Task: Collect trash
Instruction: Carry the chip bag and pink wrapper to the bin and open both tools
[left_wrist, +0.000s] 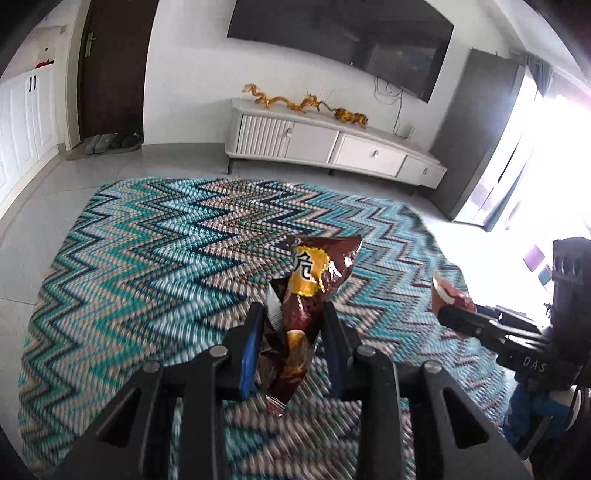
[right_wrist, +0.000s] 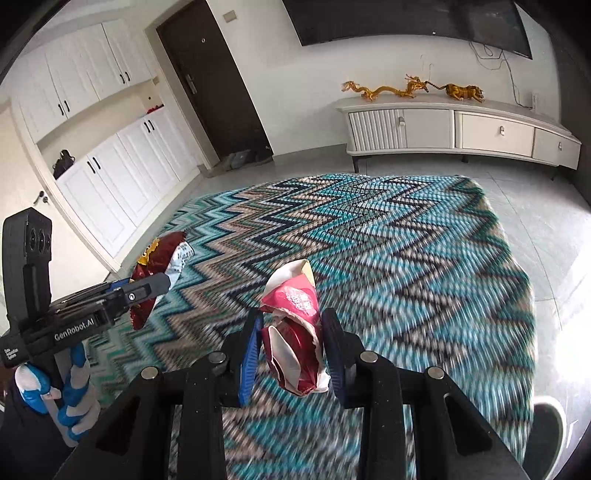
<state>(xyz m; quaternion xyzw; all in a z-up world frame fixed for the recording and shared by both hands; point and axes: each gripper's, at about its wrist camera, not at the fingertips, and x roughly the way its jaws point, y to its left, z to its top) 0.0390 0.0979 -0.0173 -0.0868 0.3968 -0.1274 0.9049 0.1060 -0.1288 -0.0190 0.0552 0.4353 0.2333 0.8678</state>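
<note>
- The left gripper (left_wrist: 291, 321) is clenched on a crumpled brown snack bag (left_wrist: 306, 295) with a yellow patch; the bag stands up between the two blue pads and hangs below them, clear of the rug.
- The right gripper (right_wrist: 291, 328) is clenched on a crushed red-and-white wrapper (right_wrist: 295, 325), which sticks out above the fingers and droops beneath them.
- Both pieces of trash are held in the air over a zigzag rug (left_wrist: 147, 240) in teal, white and dark blue, which lies on a pale tiled floor (left_wrist: 29, 229).
- From the left wrist view the right gripper shows at the right edge, with a bit of the red wrapper poking past its fingertips (left_wrist: 448, 314).
- From the right wrist view the left gripper shows at the left edge, the brown bag in its fingers, and a hand in a blue-and-white glove (right_wrist: 74, 398) grips the handle below it.
- Beyond the rug stands a white TV cabinet (left_wrist: 332, 144) with golden dragon figures (left_wrist: 284, 99) on top, under a dark wall-mounted screen (left_wrist: 343, 40).
- A dark door (right_wrist: 210, 74) and white cupboards (right_wrist: 110, 177) line the far-left side.
- The toe of a dark shoe (right_wrist: 546, 424) shows at the rug's lower right edge in the right wrist view.
</note>
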